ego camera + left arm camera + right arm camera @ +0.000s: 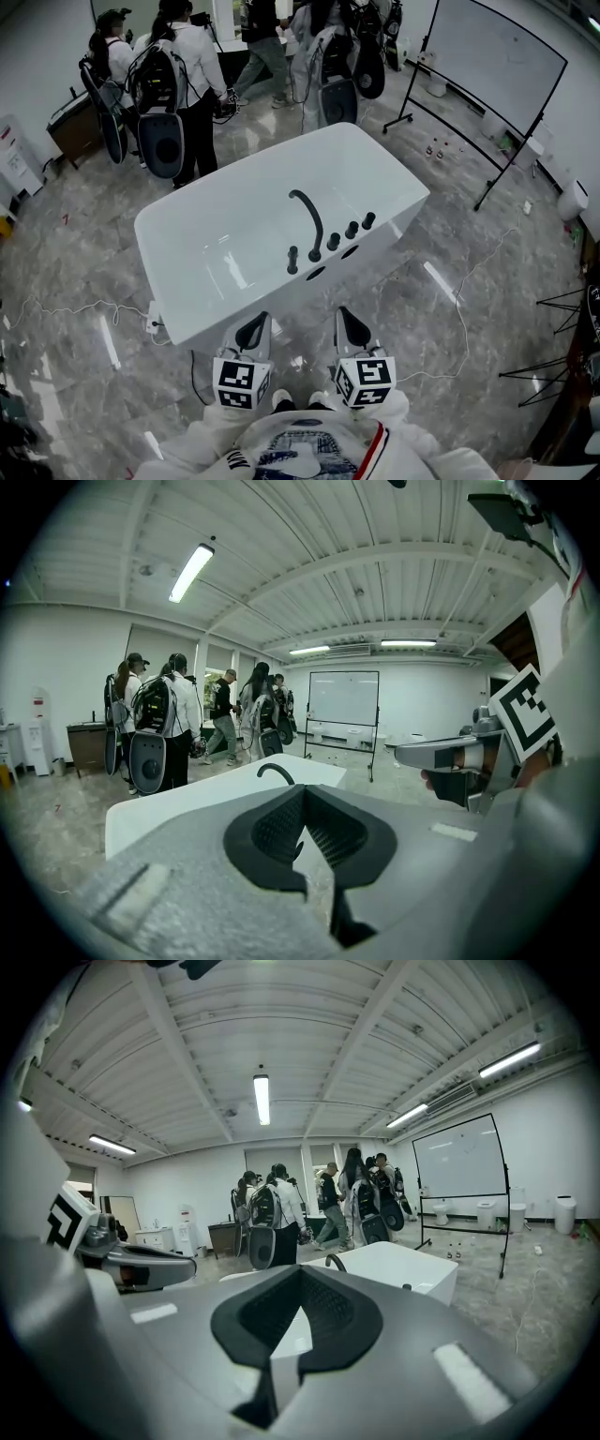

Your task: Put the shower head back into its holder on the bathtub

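Note:
A white bathtub stands on the marble floor just ahead of me. On its near rim are a curved black spout and a row of black fittings. A short upright black piece ends the row on the left. I cannot tell whether it is the shower head. My left gripper and right gripper hang side by side short of the tub, both shut and empty. In the left gripper view the left gripper points over the tub. The right gripper also faces the tub.
Several people with backpack rigs stand beyond the tub's far end. A whiteboard on a wheeled stand is at the back right. A white cable trails over the floor right of the tub, and a tripod stands at the far right.

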